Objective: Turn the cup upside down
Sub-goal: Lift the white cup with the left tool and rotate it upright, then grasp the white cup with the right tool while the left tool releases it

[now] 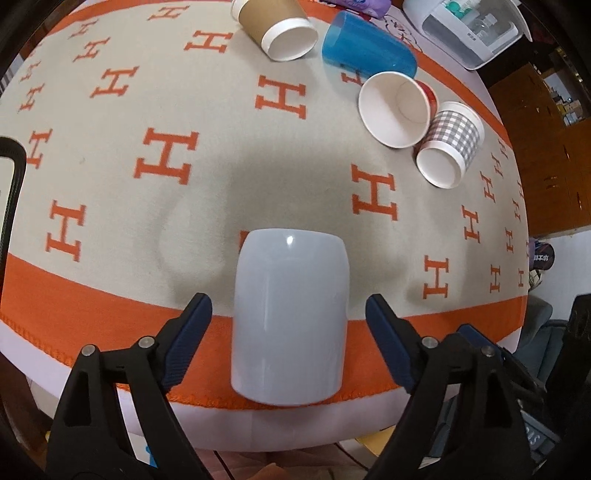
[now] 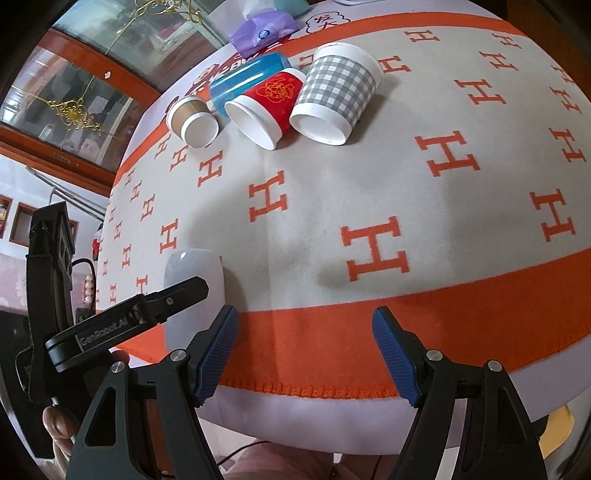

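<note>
A pale grey-blue cup (image 1: 290,317) stands on the orange border of the cloth near the table's front edge, closed end up. My left gripper (image 1: 289,306) is open, its blue-padded fingers on either side of the cup and apart from it. In the right wrist view the same cup (image 2: 192,269) shows at the left, partly hidden by the left gripper's black finger (image 2: 177,299). My right gripper (image 2: 304,325) is open and empty over the orange border, to the right of the cup.
Several cups lie on their sides at the far end: a brown paper cup (image 1: 275,26), a blue tumbler (image 1: 365,44), a red cup (image 2: 266,107), a grey checked cup (image 2: 332,92). A white container (image 1: 476,29) and purple tissue pack (image 2: 262,33) sit beyond. The table edge (image 1: 258,424) is close.
</note>
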A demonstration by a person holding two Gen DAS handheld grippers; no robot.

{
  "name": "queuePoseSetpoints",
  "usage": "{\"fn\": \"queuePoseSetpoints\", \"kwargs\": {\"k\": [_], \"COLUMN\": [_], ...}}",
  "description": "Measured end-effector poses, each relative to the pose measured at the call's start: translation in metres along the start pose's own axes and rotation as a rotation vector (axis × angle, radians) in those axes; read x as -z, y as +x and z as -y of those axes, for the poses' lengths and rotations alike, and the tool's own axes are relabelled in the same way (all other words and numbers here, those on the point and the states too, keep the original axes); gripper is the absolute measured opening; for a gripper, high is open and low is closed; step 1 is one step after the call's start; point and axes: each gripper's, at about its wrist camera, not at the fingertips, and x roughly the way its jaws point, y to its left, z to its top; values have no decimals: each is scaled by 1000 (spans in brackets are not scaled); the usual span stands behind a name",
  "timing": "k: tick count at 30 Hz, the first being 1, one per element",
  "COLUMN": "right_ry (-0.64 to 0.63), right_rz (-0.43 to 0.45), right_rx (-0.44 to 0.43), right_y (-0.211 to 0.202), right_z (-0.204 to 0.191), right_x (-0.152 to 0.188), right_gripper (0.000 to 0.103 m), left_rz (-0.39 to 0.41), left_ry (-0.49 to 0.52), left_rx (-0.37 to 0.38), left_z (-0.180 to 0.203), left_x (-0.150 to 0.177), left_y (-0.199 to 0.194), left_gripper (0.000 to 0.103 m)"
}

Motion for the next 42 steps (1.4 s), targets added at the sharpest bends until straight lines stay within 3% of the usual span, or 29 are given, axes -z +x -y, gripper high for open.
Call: {"fn": "queuePoseSetpoints", "kwargs": {"k": [9, 14, 20, 32, 36, 42], "right_ry": [-28, -41, -85, -125, -120, -156], "right_rz": [-37, -94, -162, -224, -242, -211], "right_rx": [-101, -180, -212, -199, -224, -211], "right_y": [7, 27, 60, 116, 124, 116], "right_z": [-21, -40, -68, -109, -115, -121], "right_x": [-6, -13, -22, -40, -42, -36], "right_gripper": [82, 84, 84, 83, 65, 64], "left_rz": [121, 142, 62, 47, 35, 47], "left_ry": [106, 76, -18, -48, -50, -33], "left_rx": [-128, -206, -158, -133, -117, -107], "left_z": [-18, -49, -86, -111, -113, -112], "left_x": [13, 21, 25, 20, 15, 11], "left_y": [-56, -66, -46, -35, -32, -33], "left_gripper": [84, 84, 78, 75, 75, 75]}}
